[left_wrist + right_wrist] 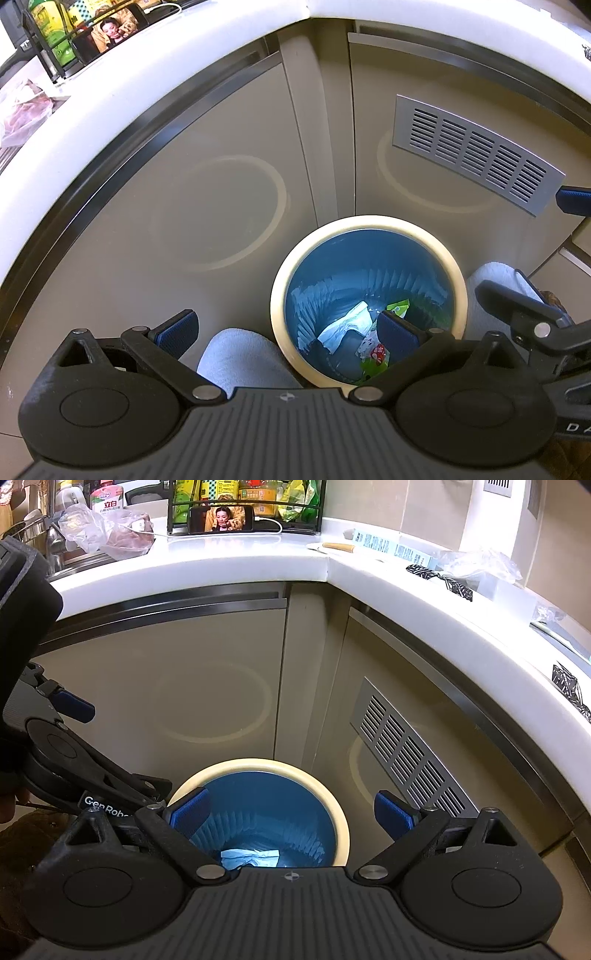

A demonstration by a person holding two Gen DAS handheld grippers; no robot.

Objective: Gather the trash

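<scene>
Both claws are hanging wide and empty over a kitchen corner. The left gripper (286,328) is spreading its blue pads across the near rim of the trash bin (280,280), with one pad reaching over the bin's mouth; the right gripper (291,812) is hovering just beside it, jaws equally wide, nothing between them.

Inside the bin's blue liner (332,266), trash is already lying at the bottom: a crumpled white paper (349,325), a small green wrapper (399,306) and a red-and-white packet (378,350); what else lies under them is hard to tell through the fisheye shadow. A pale cloth (240,354) is sitting low beside the bin.

Judged from this, a drop-off step is ending, and the next move likely calls for lifting a claw away to seek more litter.

Beyond, beige cabinet doors (184,686) and a metal vent grille (406,757) are flanking the corner. On the white countertop (240,565), loose plastic bags (480,563) are waiting as candidates, near a phone (221,518) playing video.
</scene>
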